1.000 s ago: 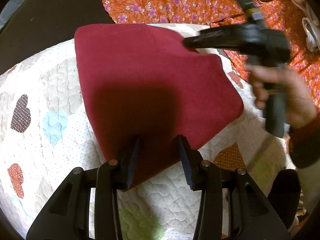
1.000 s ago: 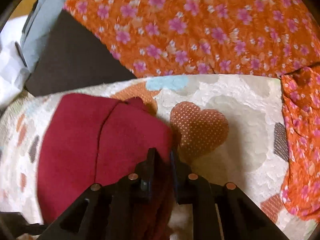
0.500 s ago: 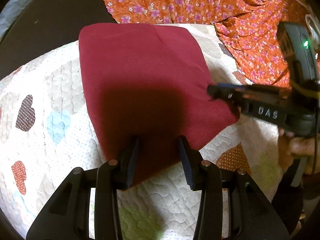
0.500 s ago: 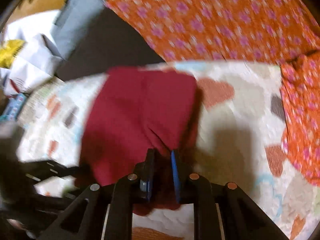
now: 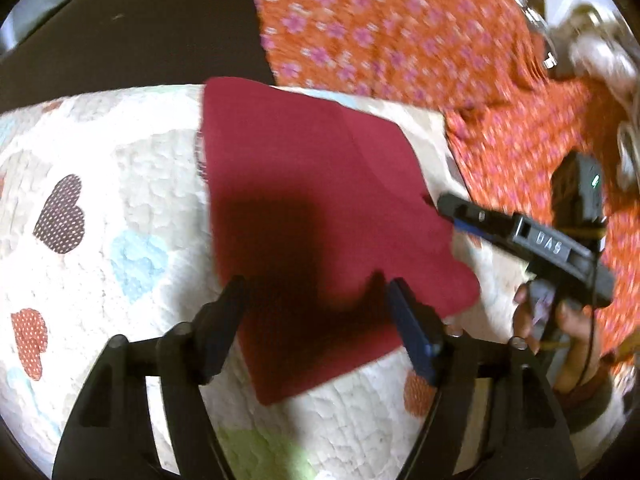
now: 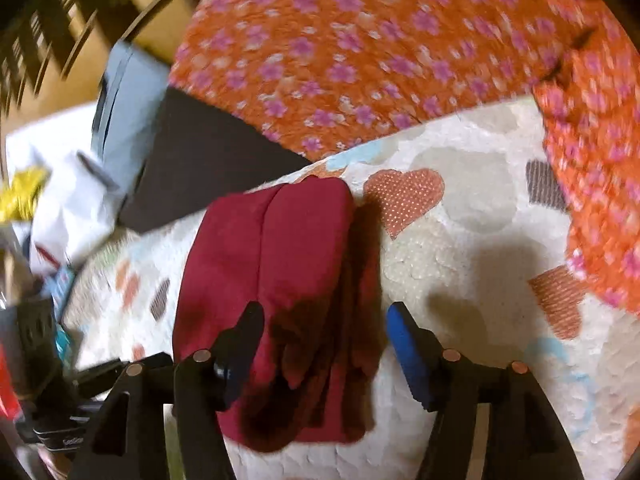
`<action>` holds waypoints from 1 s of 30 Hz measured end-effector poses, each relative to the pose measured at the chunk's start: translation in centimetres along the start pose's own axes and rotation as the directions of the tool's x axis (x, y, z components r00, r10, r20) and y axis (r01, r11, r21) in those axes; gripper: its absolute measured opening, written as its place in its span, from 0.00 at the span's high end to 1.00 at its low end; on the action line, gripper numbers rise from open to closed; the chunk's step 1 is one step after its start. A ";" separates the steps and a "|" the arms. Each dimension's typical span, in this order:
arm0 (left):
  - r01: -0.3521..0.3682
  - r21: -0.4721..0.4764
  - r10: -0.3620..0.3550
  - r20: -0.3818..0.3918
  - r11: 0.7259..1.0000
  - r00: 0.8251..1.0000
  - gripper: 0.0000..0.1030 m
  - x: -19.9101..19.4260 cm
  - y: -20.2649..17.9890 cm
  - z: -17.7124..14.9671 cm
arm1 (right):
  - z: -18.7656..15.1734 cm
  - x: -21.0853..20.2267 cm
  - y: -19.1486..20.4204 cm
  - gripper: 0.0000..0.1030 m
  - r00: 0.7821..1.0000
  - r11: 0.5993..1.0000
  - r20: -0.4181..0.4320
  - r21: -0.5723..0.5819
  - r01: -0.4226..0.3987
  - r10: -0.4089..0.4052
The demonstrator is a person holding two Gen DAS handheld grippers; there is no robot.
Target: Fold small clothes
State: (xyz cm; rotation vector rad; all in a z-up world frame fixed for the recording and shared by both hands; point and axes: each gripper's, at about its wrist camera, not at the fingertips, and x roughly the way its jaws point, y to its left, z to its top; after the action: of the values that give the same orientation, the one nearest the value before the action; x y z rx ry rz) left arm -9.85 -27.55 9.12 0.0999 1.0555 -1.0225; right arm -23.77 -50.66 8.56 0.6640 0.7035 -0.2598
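A white quilt (image 5: pixel 152 184) patched with hearts is lying across the lower part of both views, a brown dotted heart (image 5: pixel 60 214) and a pale blue heart (image 5: pixel 138 260) showing at the left of the left wrist view. An orange cloth with pink flowers (image 6: pixel 360 48) is spreading over the top. A dark flat sheet (image 6: pixel 200 176) is sitting at the upper left, white papers (image 6: pixel 56 184) lying beside it.

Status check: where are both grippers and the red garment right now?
Left gripper opening, pads clear of cloth. Right gripper opening, cloth between jaws, not pinched. Red garment folded, flat on heart quilt. Nothing in the way.
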 end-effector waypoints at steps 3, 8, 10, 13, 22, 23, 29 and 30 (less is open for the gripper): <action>0.004 -0.056 -0.005 -0.013 0.998 1.000 0.29 0.6 1.4 0.8 | 0.5 2.1 -1.2 0.40 0.998 0.997 -0.036 0.063 -0.052 0.055; 0.035 -0.188 -0.040 -0.018 0.982 0.999 0.28 3.0 3.6 2.0 | 1.2 5.1 -2.0 0.37 0.994 0.991 -0.058 0.109 -0.081 0.088; 0.032 -0.190 -0.039 -0.030 0.981 0.999 0.28 3.8 3.7 2.3 | 1.3 5.8 -2.1 0.36 0.992 0.989 -0.071 0.112 -0.096 0.104; 0.033 -0.184 -0.039 -0.028 0.982 0.999 0.24 4.6 3.9 2.5 | 1.2 6.4 -2.3 0.34 0.989 0.986 -0.072 0.120 -0.117 0.126; 0.010 -0.181 -0.013 -0.013 0.983 1.000 0.19 5.9 3.5 3.1 | 0.8 7.1 -1.2 0.25 0.993 0.993 -0.052 0.059 -0.101 0.104; 0.003 -0.174 -0.005 -0.012 0.985 1.000 0.19 5.9 3.3 3.1 | 0.8 7.2 -1.0 0.25 0.994 0.994 -0.051 0.049 -0.093 0.095; 0.000 -0.178 -0.003 -0.018 0.984 1.000 0.18 6.1 3.4 3.3 | 0.7 7.3 -1.2 0.24 0.994 0.994 -0.048 0.059 -0.096 0.099; 0.000 -0.179 -0.003 -0.017 0.984 1.000 0.18 6.1 3.4 3.3 | 0.7 7.3 -1.2 0.24 0.994 0.994 -0.047 0.058 -0.094 0.096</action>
State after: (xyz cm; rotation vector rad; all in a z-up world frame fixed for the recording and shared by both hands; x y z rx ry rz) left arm -4.52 -31.25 4.95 -0.0391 1.1588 -0.9250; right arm -18.54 -52.01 3.48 0.7573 0.7123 -0.1762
